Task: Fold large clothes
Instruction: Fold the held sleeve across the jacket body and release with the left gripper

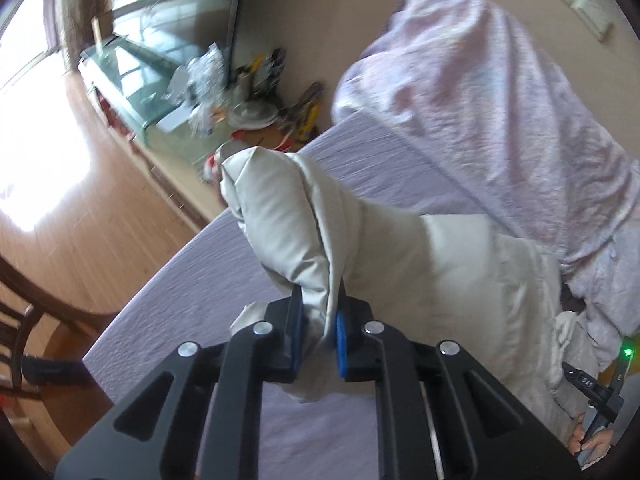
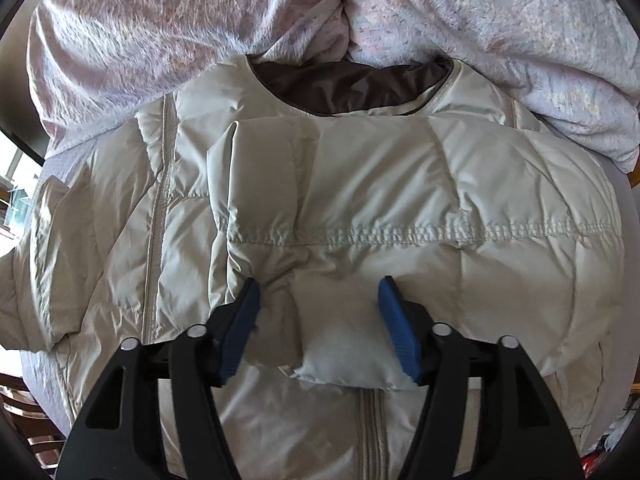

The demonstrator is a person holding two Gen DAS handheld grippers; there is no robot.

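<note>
a bed with a lilac sheet (image 1: 192, 280) filled most of the left wrist view, and a bulky pink-and-white duvet (image 1: 500, 100) was heaped along its far side against the wall. the cream quilted down jacket (image 2: 360, 184) lay on the sheet, its collar end pressed up to the duvet (image 2: 160, 28) so that the brown lining (image 2: 348, 88) at the neck showed just under the bedding. one sleeve (image 2: 400, 220) lay folded across the chest, over the zip (image 2: 370, 412). the other sleeve (image 1: 288, 216) was raised off the sheet, bunched and pinched tight between the blue pads of the left gripper (image 1: 318, 336). the right gripper (image 2: 320, 328) hovered over the folded sleeve's cuff with its jaws spread wide on either side of it, gripping nothing. beyond the bed edge stood a glass-topped cabinet (image 1: 132, 80) crowded with clutter, on a wooden floor (image 1: 80, 216), with a dark wooden chair (image 1: 24, 300) near the bed's corner.
</note>
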